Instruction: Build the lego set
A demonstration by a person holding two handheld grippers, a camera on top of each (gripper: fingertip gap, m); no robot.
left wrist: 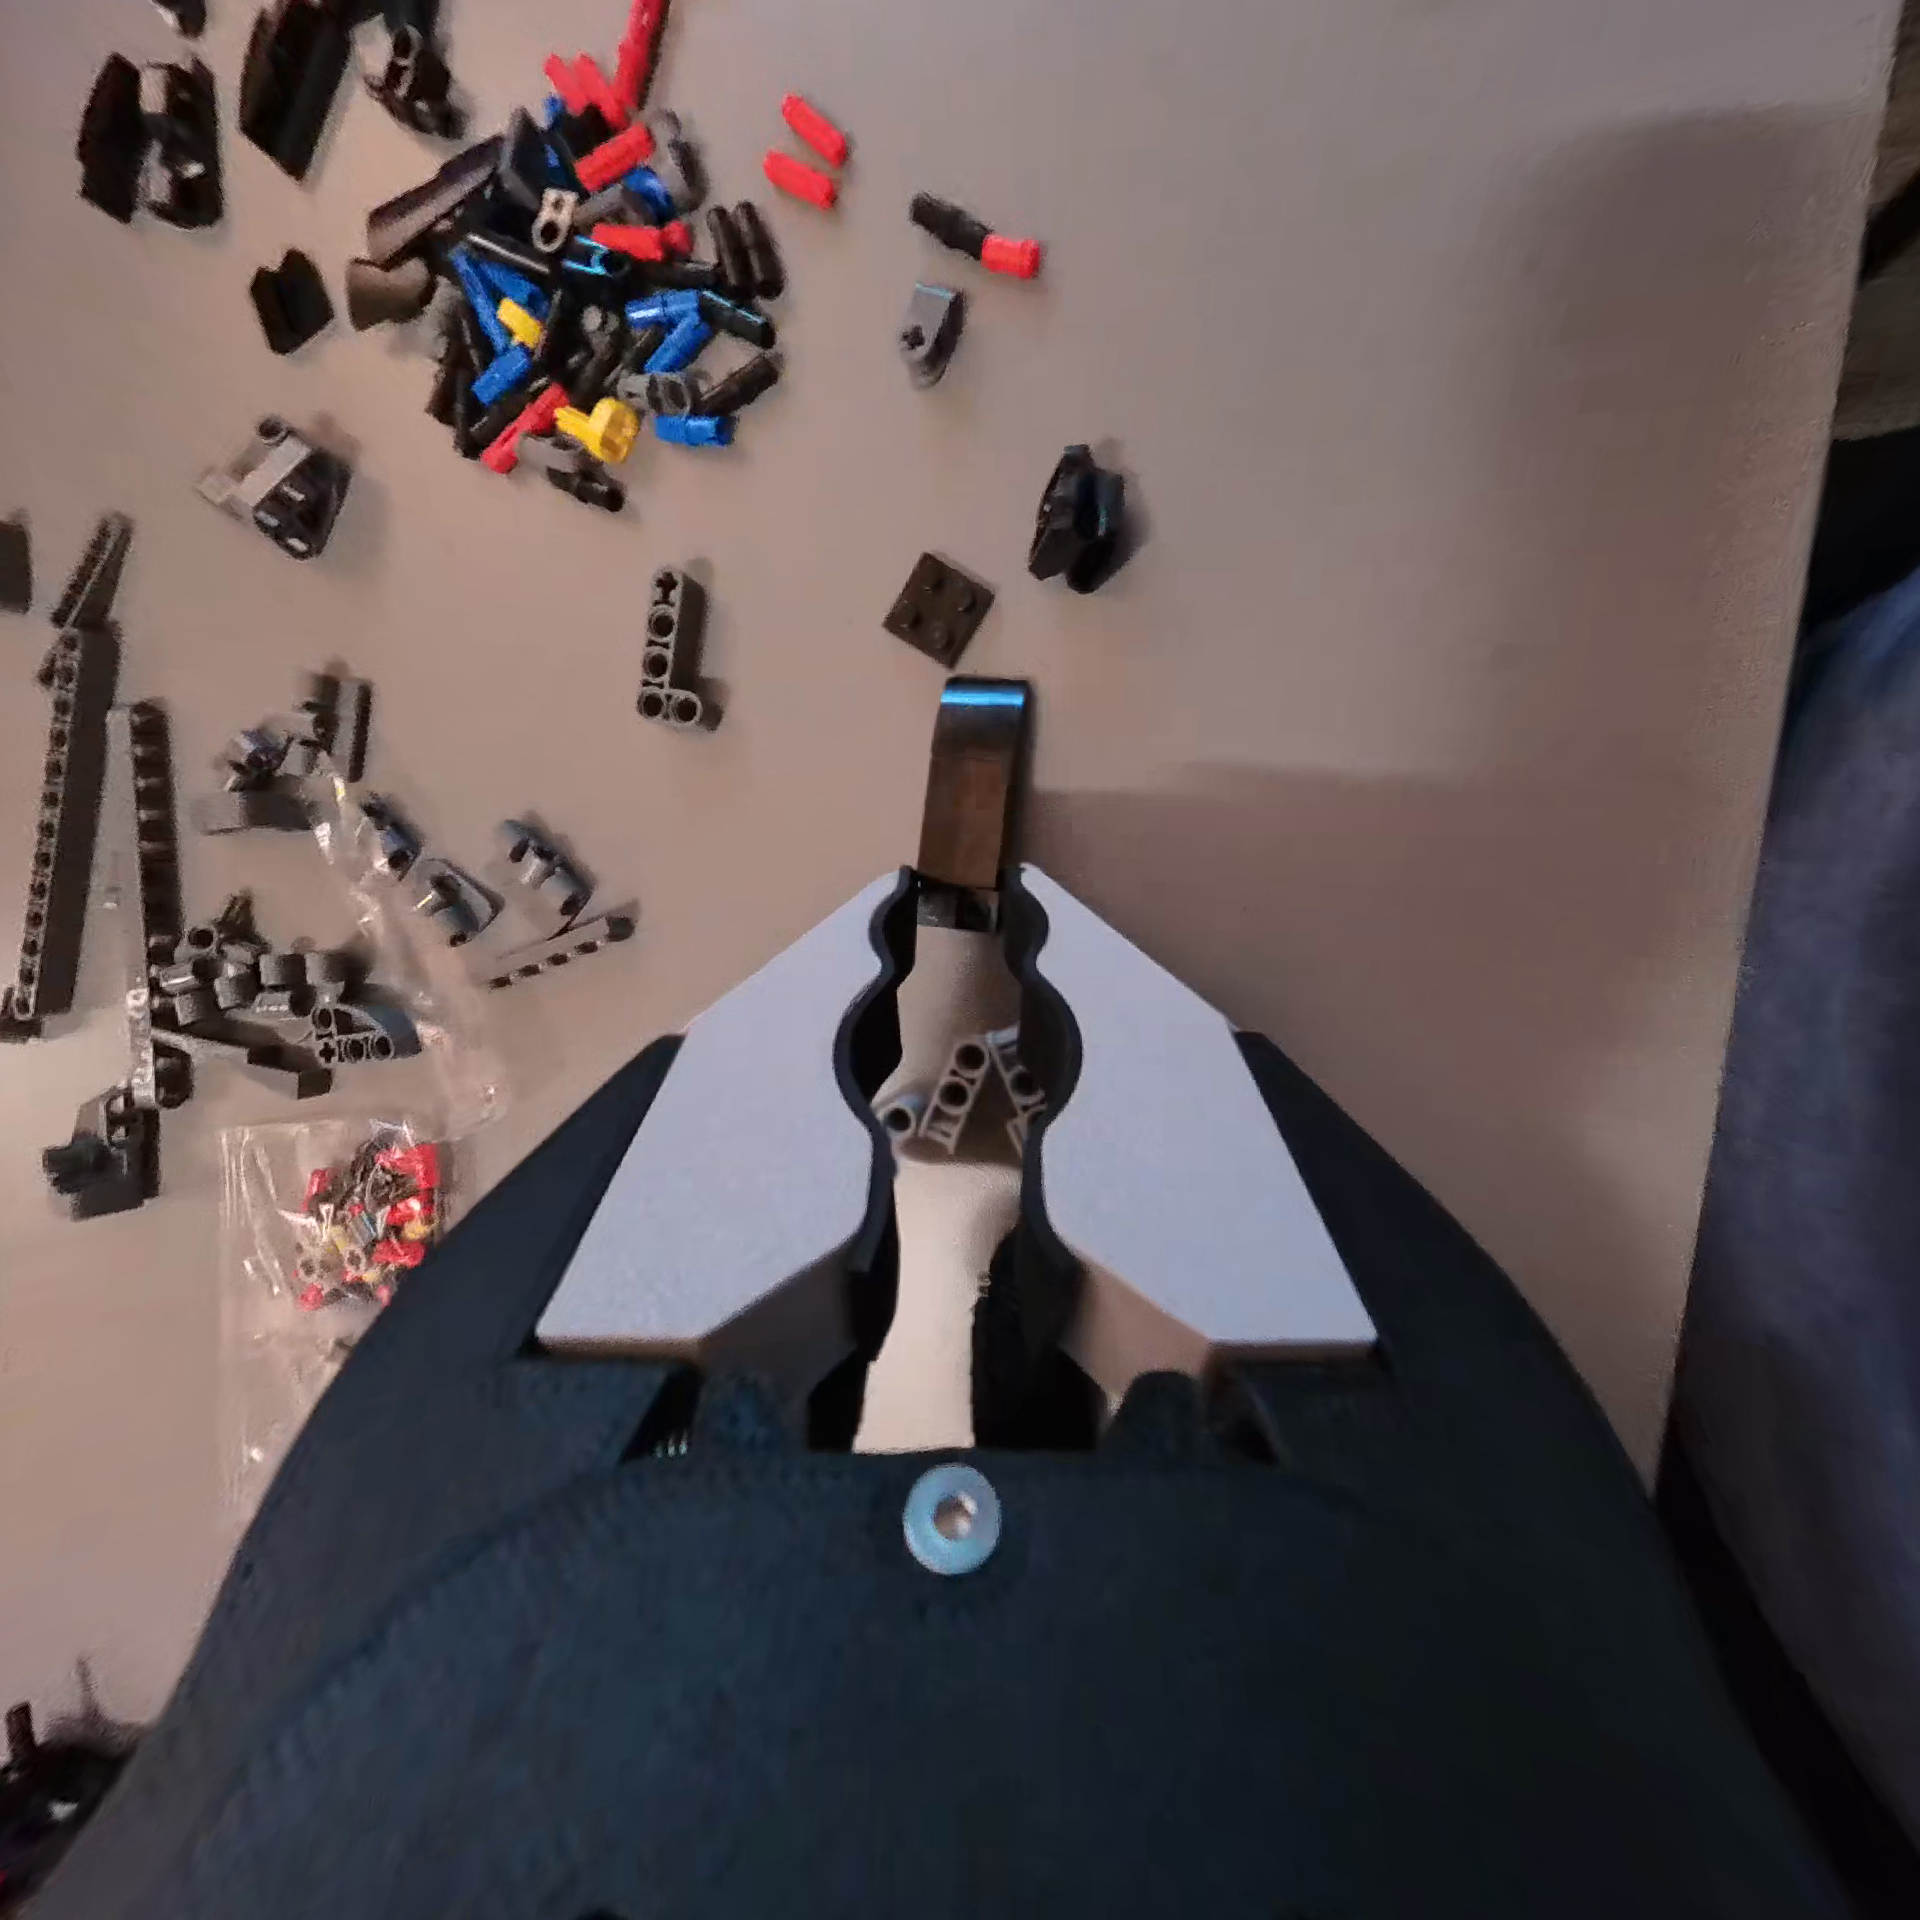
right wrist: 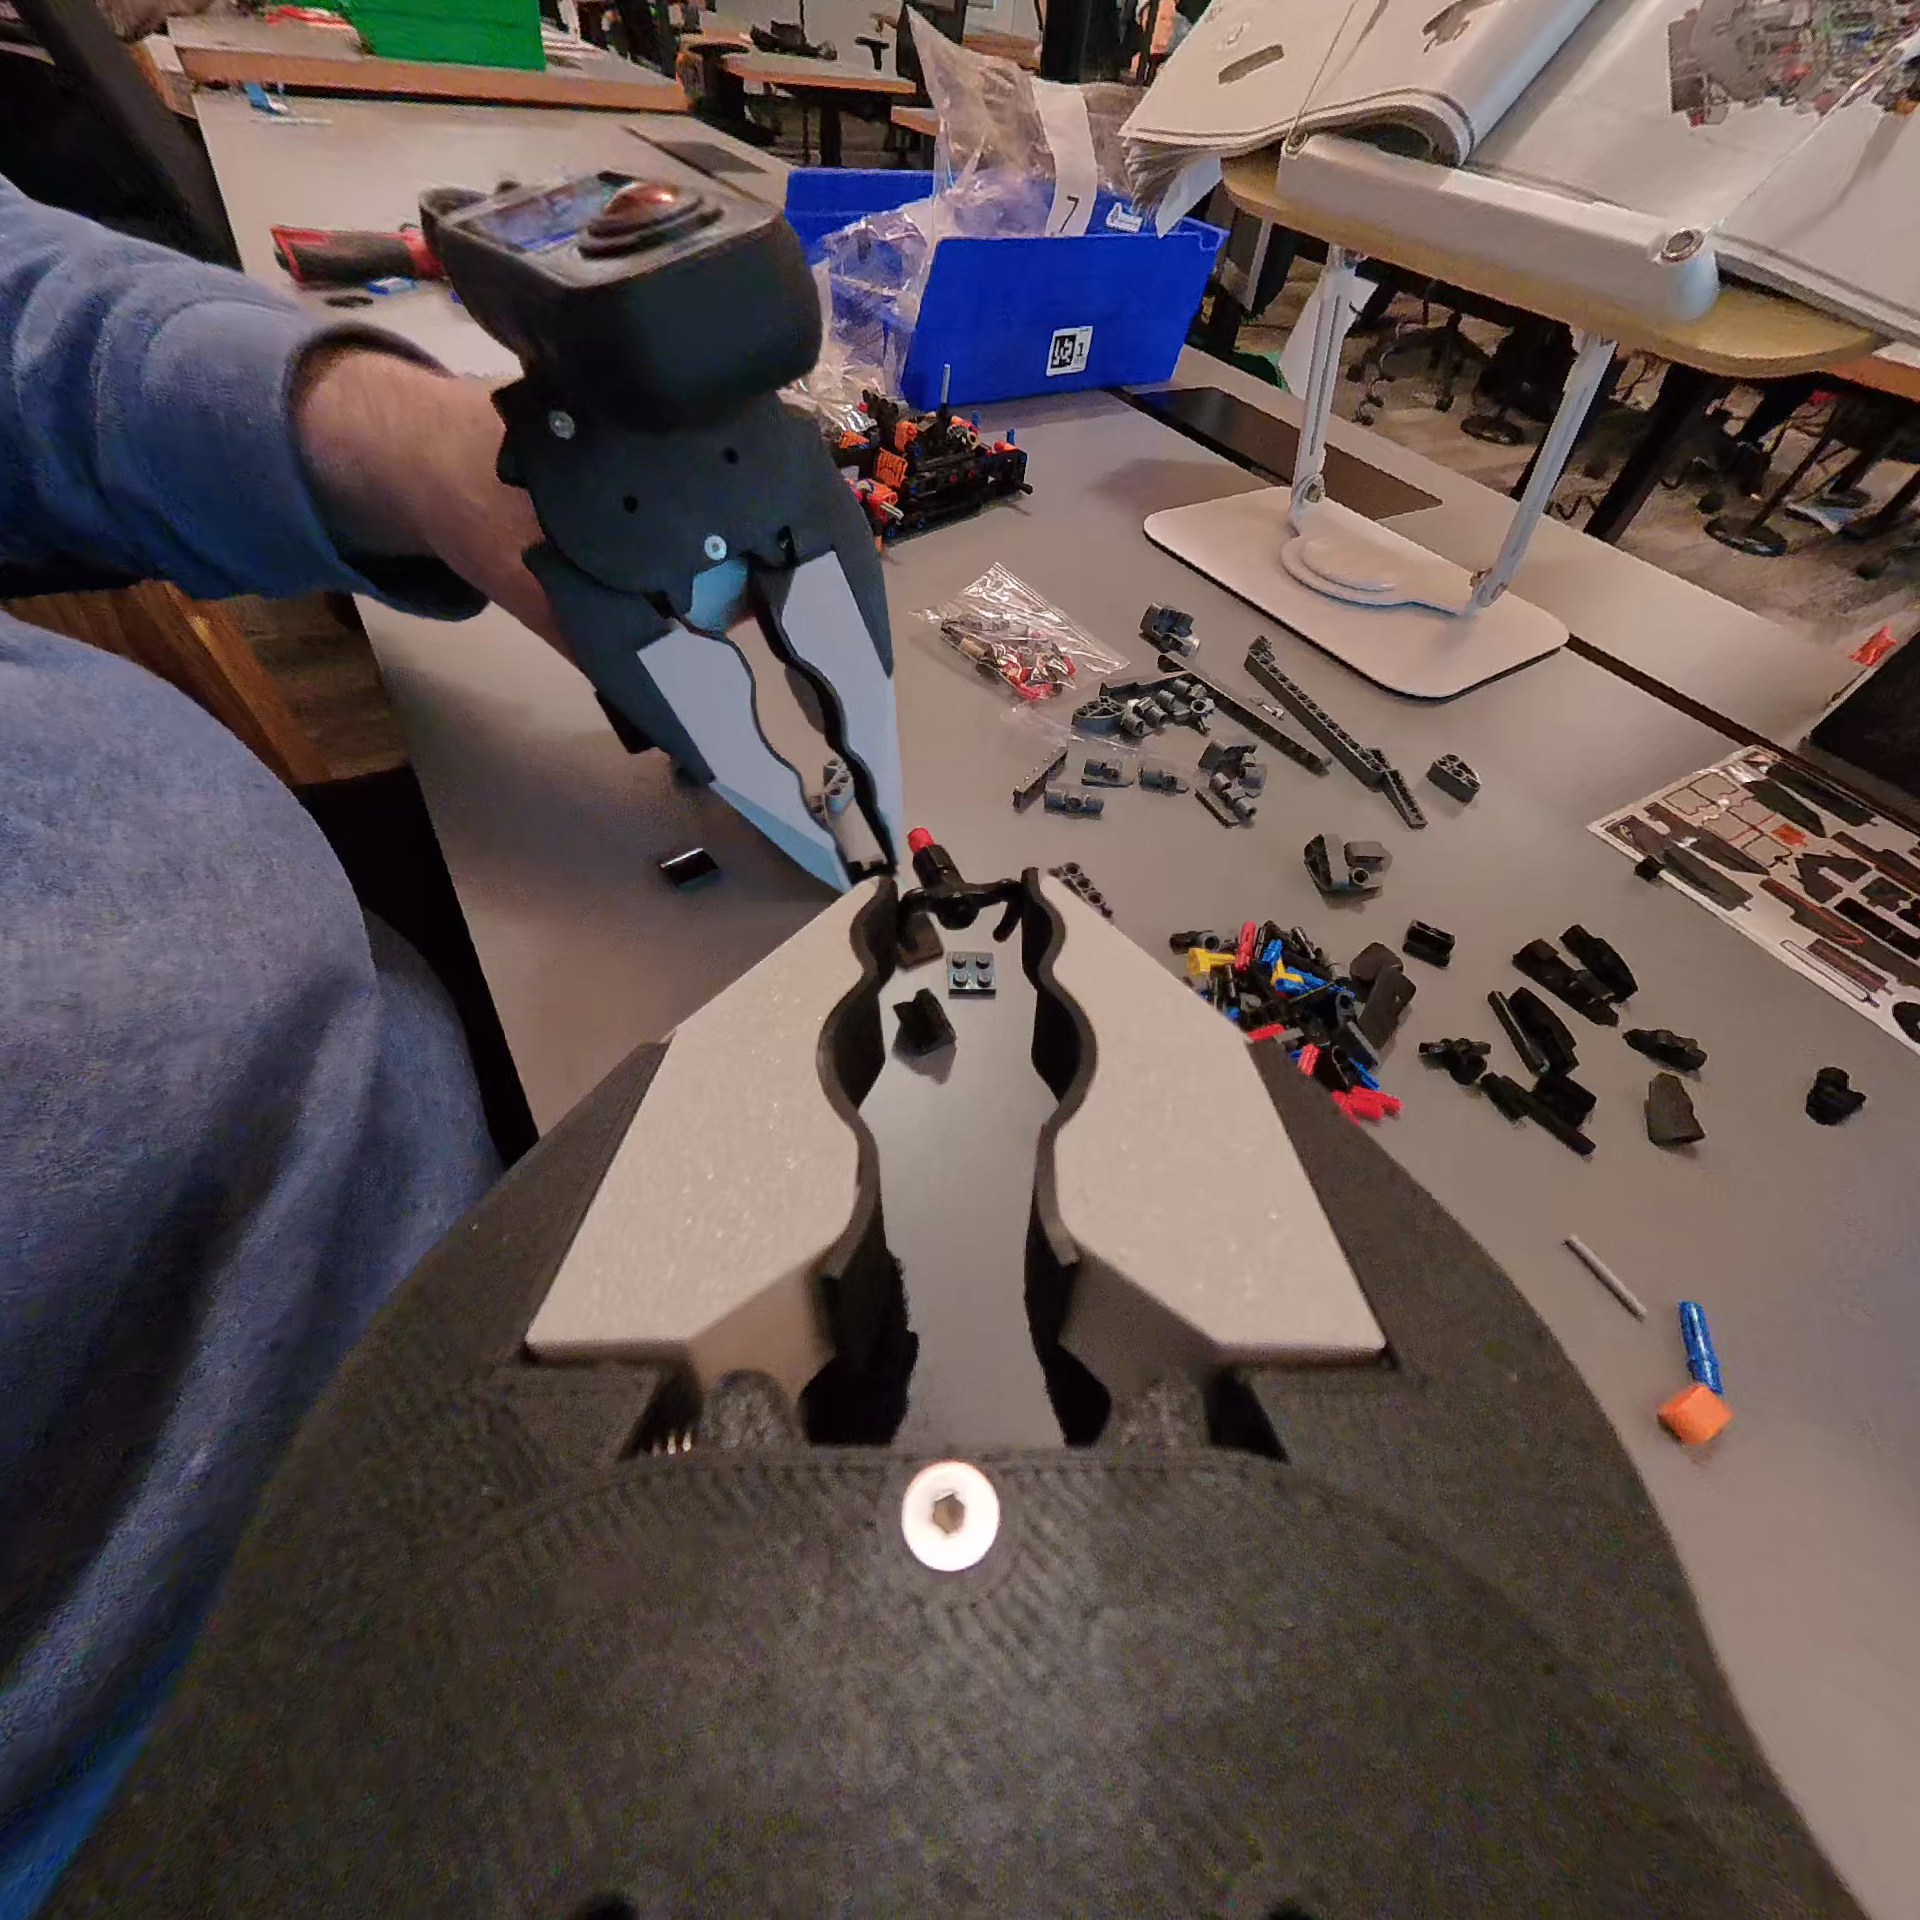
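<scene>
My left gripper (left wrist: 961, 883) is shut on a long black curved piece (left wrist: 971, 774) that sticks out past its tips, low over the grey table (left wrist: 1403, 520). A grey holed part (left wrist: 951, 1101) sits in the hollow between its fingers. In the right wrist view a hand holds the left gripper (right wrist: 871, 864) tilted down. My right gripper (right wrist: 961, 896) is shut on a small black piece (right wrist: 961, 902), held above a black 2x2 plate (right wrist: 971, 974). A pile of mixed blue, red, yellow and black pieces (left wrist: 592, 312) lies at upper left, and also shows in the right wrist view (right wrist: 1288, 987).
Loose black beams and panels (right wrist: 1320, 717) and a small bag of parts (right wrist: 1013, 634) lie on the table. A manual stand (right wrist: 1351, 592), a blue bin (right wrist: 1049, 301) and a partly built model (right wrist: 935, 457) stand at the back. A sticker sheet (right wrist: 1766, 862) lies right. The table edge (left wrist: 1829, 623) runs close on the right. The left gripper's tips are roughly 15 cm from the right gripper's.
</scene>
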